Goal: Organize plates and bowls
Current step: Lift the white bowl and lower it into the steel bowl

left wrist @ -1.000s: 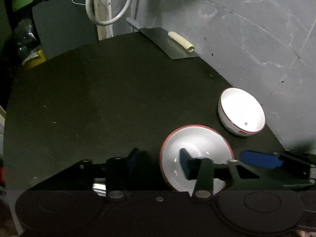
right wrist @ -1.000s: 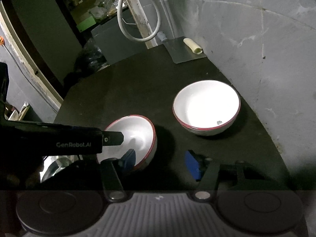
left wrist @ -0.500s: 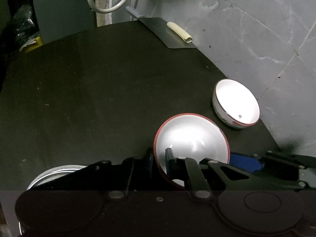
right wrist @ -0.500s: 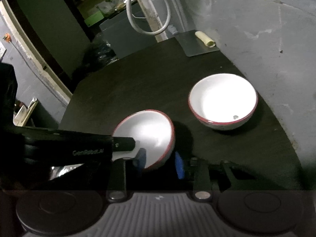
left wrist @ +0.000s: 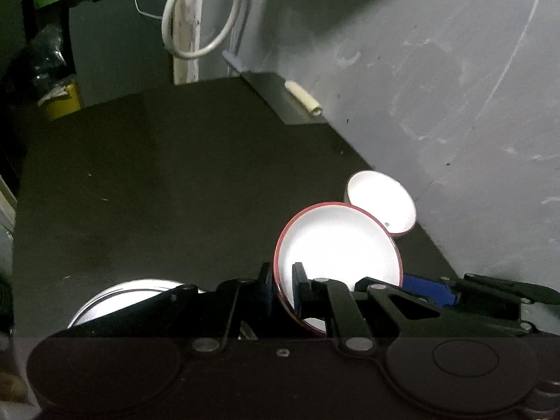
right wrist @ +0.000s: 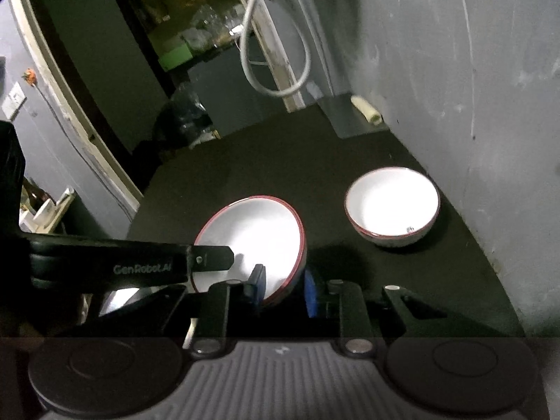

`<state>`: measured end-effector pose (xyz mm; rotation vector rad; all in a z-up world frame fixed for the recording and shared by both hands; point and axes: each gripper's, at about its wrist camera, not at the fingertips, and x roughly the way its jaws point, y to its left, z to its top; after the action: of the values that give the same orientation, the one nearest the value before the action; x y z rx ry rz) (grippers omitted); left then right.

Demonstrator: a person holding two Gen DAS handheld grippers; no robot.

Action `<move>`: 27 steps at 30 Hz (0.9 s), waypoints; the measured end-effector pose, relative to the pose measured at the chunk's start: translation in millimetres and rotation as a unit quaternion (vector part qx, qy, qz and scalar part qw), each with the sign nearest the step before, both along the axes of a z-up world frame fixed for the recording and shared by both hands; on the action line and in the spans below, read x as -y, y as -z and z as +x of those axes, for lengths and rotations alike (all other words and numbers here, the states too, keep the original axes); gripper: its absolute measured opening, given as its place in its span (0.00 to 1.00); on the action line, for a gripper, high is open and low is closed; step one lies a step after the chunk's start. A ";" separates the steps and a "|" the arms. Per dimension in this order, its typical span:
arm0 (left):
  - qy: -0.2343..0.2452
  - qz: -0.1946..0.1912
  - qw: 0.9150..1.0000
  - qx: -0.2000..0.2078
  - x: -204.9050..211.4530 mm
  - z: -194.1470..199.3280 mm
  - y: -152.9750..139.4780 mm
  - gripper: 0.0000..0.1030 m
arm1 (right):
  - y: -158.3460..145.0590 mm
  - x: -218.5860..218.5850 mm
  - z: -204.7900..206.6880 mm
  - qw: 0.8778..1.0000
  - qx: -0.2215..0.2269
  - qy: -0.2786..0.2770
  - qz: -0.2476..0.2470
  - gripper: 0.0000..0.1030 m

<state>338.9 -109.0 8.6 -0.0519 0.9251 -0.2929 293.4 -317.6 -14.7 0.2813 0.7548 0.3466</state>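
The red-rimmed bowl (right wrist: pixel 252 241) has risen and tilted, left gripper (left wrist: pixel 281 288) clamped on its rim, right gripper (right wrist: pixel 285 288) closing on the opposite rim; second bowl (right wrist: pixel 392 206) lies right.

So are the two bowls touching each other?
Apart. The right wrist view shows dark table between the held bowl and the other bowl.

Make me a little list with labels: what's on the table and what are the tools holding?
held bowl: red-rimmed bowl, tilted, lifted off the table
left tool: shut on the held bowl's rim
right tool: closing on the same rim
other bowl: second bowl, upright near the wall
also there: metal plate, pale roll
table: dark tabletop
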 end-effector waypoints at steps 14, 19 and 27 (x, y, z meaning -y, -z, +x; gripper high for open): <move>-0.052 -0.043 0.997 0.040 -68.2 -104.3 -44.1 0.11 | -47.6 -54.3 -83.0 0.998 0.045 -0.051 -0.010 0.24; -0.065 -0.045 0.996 0.033 -91.2 -143.1 -38.7 0.11 | -48.6 -77.7 -116.2 0.996 0.045 -0.073 -0.016 0.24; -0.078 -0.053 0.996 0.008 -117.0 -193.7 -23.1 0.11 | -29.6 -101.6 -163.7 0.993 -0.001 -0.113 -0.027 0.24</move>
<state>145.1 8.0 31.7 -0.2177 0.8845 -0.1974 129.7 -216.0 14.9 0.1444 0.7997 0.5395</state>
